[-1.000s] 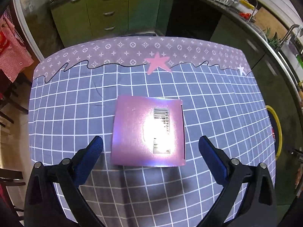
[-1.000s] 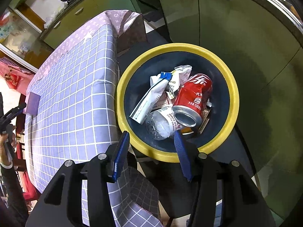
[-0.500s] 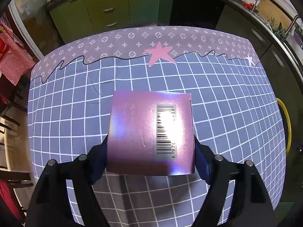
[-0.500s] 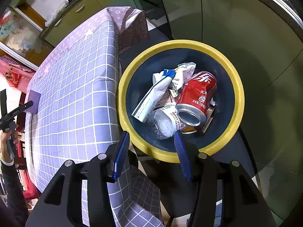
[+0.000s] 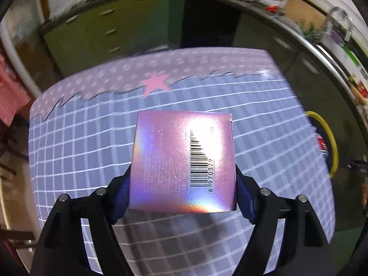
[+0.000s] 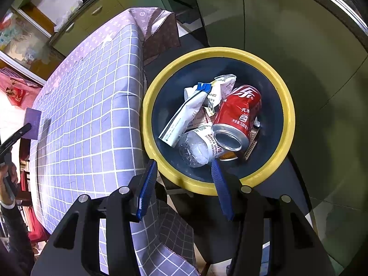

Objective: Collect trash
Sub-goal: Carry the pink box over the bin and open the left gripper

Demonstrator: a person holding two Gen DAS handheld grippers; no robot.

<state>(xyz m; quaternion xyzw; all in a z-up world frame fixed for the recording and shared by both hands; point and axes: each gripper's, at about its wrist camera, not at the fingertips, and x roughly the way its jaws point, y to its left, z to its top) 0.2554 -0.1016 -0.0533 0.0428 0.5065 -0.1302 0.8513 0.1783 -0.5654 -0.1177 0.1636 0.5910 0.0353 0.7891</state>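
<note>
My left gripper (image 5: 182,179) is shut on a shiny pink box (image 5: 181,161) with a barcode and holds it above the checked tablecloth (image 5: 80,142). The box also shows small at the far left of the right wrist view (image 6: 33,123). My right gripper (image 6: 184,168) is open and empty, hovering over the near rim of a blue bin with a yellow rim (image 6: 287,105). In the bin lie a red can (image 6: 239,115), a crushed clear bottle (image 6: 197,149) and a white wrapper (image 6: 188,112). The bin's rim shows at the right of the left wrist view (image 5: 331,142).
The table (image 6: 92,115) stands left of the bin, its cloth hanging over the edge. Green kitchen cabinets (image 5: 103,30) run behind the table, and a counter with a sink tap (image 5: 338,20) curves along the right. A red checked cloth (image 5: 11,96) hangs at the left.
My left gripper closed on the pink box and lifted it off the table. My right gripper stayed open over the bin and barely moved.
</note>
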